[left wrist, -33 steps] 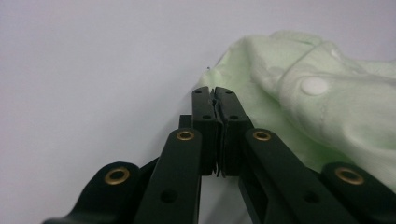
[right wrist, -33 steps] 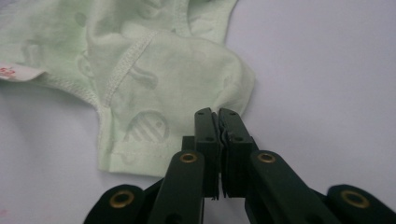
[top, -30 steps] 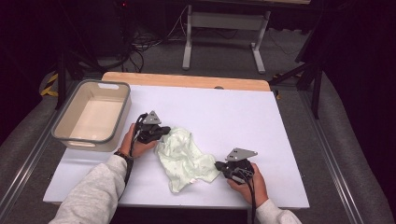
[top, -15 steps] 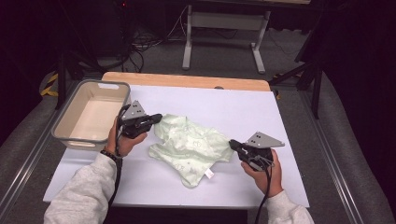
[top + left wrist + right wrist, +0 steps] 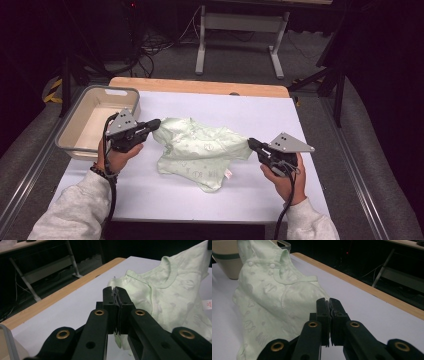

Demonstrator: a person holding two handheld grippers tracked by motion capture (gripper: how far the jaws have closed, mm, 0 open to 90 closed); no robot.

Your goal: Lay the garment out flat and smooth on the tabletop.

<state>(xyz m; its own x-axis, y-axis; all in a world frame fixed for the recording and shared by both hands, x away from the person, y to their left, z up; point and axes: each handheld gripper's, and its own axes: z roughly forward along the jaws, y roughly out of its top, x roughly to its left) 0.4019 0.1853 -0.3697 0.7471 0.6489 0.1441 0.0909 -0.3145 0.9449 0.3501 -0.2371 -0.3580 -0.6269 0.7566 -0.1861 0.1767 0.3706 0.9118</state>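
Both grippers, left (image 5: pixel 154 123) and right (image 5: pixel 251 143), jaws clamped on shirt (image 5: pixel 200 150) edges, shirt stretched over counter (image 5: pixel 310 125); laying flat and folding left.

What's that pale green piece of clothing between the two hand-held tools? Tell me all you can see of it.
It is a small pale green cotton-looking baby shirt with a faint printed pattern, a ribbed round neckline, snap buttons at the shoulder and a white label at its lower hem. It hangs stretched and creased between the left tongs and the right tongs, each shut on one side of it, while its lower part sags onto the white table.
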